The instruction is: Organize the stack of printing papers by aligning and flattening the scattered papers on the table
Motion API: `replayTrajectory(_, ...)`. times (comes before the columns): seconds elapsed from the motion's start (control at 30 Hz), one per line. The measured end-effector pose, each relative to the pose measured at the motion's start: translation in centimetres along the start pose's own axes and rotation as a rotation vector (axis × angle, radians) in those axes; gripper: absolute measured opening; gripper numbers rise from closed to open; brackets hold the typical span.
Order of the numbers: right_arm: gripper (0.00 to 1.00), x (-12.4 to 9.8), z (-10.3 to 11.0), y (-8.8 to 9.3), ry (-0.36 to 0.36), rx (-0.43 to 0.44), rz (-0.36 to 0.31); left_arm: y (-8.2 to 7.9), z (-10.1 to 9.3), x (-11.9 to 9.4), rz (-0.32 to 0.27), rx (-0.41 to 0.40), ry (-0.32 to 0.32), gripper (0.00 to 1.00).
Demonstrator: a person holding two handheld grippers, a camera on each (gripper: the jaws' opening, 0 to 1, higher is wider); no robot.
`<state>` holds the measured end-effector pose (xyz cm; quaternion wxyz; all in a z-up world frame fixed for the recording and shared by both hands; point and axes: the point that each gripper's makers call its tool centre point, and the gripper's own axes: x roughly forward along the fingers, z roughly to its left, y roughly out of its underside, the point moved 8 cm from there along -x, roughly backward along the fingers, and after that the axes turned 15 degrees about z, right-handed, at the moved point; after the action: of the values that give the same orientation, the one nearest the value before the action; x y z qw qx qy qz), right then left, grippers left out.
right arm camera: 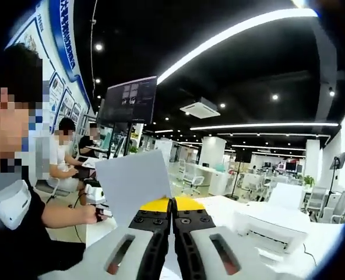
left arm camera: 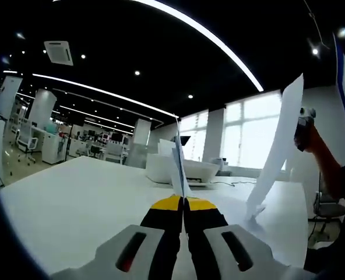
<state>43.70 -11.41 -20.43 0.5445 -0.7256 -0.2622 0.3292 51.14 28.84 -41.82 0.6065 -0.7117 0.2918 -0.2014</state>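
In the left gripper view, my left gripper is shut on a white sheet of paper that stands edge-on above its yellow tips. To the right, a hand holds my right gripper up high, with a long white sheet hanging from it down to the white table. In the right gripper view, my right gripper is shut on the lower edge of a white sheet that rises to the left. Behind that sheet, the person's forearm reaches to the left gripper.
A white printer stands at the table's far side; it also shows in the right gripper view as the printer at lower right. People sit at a desk at the left. An office chair stands past the table's right edge.
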Motion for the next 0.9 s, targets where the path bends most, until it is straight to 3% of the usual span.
replayTrajectory(0.17, 0.0, 2.0, -0.3, 1.4, -0.038, 0.045, 0.085, 0.0, 0.0, 0.0, 0.002, 0.001, -0.001, 0.06)
replayTrajectory(0.2, 0.0, 3.2, -0.6, 2.2, -0.052, 0.069, 0.119, 0.0, 0.0, 0.0, 0.002, 0.0, -0.001, 0.06)
replayTrajectory(0.4, 0.0, 7.4, -1.5, 4.2, -0.098, 0.126, 0.17, 0.0, 0.0, 0.0, 0.005, 0.0, -0.002, 0.06)
replayTrajectory(0.9, 0.0, 11.6, -3.1, 6.4, -0.077, 0.12, 0.19, 0.0, 0.0, 0.1, 0.011, 0.005, 0.006, 0.06)
